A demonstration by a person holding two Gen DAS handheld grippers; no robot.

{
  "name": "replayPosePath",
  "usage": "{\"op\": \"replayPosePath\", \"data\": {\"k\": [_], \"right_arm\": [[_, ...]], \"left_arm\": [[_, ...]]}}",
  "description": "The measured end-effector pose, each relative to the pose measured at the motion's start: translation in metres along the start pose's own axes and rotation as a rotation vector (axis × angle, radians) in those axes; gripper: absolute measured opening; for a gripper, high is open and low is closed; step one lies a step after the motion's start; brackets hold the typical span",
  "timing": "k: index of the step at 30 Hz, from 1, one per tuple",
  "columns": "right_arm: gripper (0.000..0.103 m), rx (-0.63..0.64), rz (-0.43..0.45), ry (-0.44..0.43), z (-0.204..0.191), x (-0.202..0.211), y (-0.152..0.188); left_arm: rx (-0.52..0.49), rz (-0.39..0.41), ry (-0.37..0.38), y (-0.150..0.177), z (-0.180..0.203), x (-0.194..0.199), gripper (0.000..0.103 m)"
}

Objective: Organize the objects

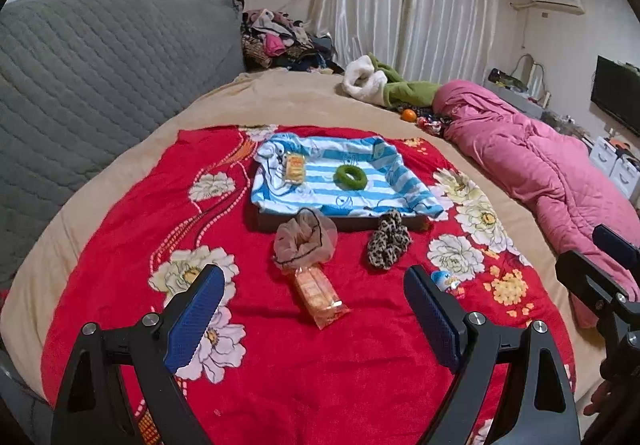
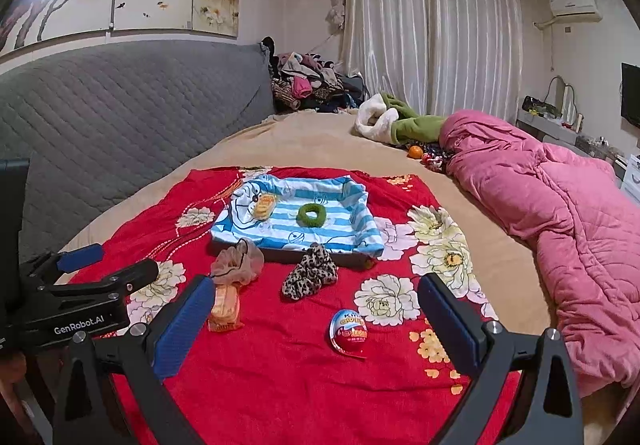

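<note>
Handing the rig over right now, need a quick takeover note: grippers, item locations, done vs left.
Left gripper: open, empty. Right gripper: open, empty.
Done: green ring scrunchie and small yellow snack packet lie in the tray lined with blue-striped cloth.
Left, all on the red floral blanket in front of the tray: beige sheer scrunchie, leopard-print scrunchie, orange wafer packet, red-and-white egg-shaped candy.

A home bedroom — bed (image 2: 320, 133) with padded headboard (image 2: 140, 105), curtains (image 2: 432, 29), heaped clothes (image 2: 308, 81)
</note>
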State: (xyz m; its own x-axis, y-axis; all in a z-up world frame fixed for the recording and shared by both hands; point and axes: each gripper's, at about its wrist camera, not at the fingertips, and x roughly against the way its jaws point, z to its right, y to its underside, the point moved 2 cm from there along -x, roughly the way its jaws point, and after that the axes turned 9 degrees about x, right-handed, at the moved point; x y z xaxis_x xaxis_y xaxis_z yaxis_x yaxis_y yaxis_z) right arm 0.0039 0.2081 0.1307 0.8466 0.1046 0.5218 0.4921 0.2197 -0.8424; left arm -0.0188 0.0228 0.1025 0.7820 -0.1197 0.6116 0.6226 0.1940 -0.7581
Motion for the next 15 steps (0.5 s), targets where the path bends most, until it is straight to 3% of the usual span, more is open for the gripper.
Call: {"op": "replayPosePath", "data": {"k": [15], "right_arm": [[0.102, -0.044, -0.070, 0.004, 0.013, -0.034, 0.039]], "left_arm": [[-0.008, -0.053, -0.004, 0.030, 0.004, -0.042, 0.092]]}}
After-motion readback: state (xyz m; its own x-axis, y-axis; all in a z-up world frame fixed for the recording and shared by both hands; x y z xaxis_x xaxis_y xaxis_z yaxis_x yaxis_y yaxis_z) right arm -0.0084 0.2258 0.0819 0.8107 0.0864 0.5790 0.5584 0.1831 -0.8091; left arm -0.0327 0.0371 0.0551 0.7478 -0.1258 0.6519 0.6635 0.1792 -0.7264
